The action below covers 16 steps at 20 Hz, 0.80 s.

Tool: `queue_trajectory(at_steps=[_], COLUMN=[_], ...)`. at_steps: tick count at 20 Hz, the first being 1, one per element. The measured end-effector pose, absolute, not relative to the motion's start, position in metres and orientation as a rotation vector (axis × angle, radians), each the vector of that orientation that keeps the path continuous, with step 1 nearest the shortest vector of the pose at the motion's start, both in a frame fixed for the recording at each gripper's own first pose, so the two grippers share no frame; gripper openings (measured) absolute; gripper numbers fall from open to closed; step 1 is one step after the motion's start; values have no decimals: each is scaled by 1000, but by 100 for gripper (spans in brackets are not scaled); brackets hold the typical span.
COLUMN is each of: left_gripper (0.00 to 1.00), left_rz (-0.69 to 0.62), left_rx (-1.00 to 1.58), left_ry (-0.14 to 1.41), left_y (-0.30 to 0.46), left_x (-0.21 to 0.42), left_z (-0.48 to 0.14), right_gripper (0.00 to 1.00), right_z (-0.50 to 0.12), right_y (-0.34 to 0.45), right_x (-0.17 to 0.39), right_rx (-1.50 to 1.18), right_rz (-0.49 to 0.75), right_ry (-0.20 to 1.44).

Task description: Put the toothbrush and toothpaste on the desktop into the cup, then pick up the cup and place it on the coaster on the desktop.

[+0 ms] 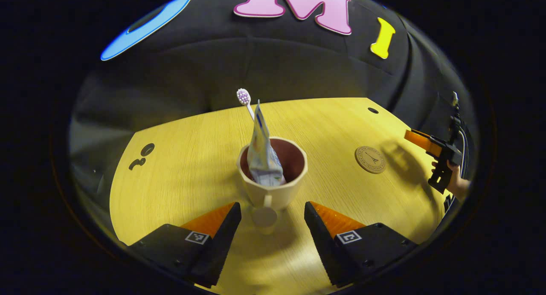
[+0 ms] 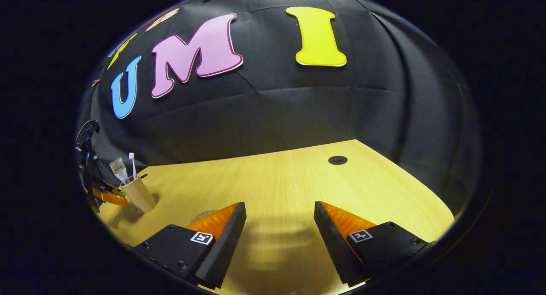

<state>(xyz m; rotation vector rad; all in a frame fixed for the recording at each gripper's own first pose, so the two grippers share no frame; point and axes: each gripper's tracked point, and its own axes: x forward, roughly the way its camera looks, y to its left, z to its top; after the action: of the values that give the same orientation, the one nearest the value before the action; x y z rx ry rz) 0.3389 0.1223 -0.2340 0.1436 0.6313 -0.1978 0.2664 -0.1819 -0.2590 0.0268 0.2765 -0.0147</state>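
Cup (image 1: 272, 175) mid-desk (image 1: 192, 158), coaster (image 1: 370, 159) apart, left gripper (image 1: 272, 212) open

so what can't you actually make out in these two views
- Left gripper view: the toothbrush handle is hidden behind the toothpaste and the cup wall.
- Left gripper view: the coaster print is too small to read.
- Right gripper view: the coaster is mostly hidden behind the right gripper.

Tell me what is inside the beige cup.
The beige faceted cup holds a white toothpaste tube standing upright, and behind it a white toothbrush with its purple-dotted bristle head up. The tube covers the toothbrush handle, and the cup's bottom is hidden.
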Motion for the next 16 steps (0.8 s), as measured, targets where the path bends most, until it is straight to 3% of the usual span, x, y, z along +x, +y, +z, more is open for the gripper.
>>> queue_trajectory(at_steps=[2,4,8,11,13,16], left_gripper=[91,75,63,30,33,24], left_rz=[-207,-222,-224,-198,-187,-165], left_rx=[123,113,103,112,112,102], left_ry=[700,748,762,773,767,752], left_y=[124,121,119,122,123,122], left_x=[347,350,346,344,344,343], left_z=[-241,-250,-248,-251,-250,-249], right_gripper=[98,98,98,98,98,98], right_z=[-264,-270,-280,-288,-289,-288], right_y=[-193,-208,-232,-235,-233,-232], right_x=[259,251,236,229,230,228], right_rx=[37,51,44,92,95,79], right_rz=[-17,-34,-83,-103,-110,-109], right_ry=[304,325,351,371,370,370])
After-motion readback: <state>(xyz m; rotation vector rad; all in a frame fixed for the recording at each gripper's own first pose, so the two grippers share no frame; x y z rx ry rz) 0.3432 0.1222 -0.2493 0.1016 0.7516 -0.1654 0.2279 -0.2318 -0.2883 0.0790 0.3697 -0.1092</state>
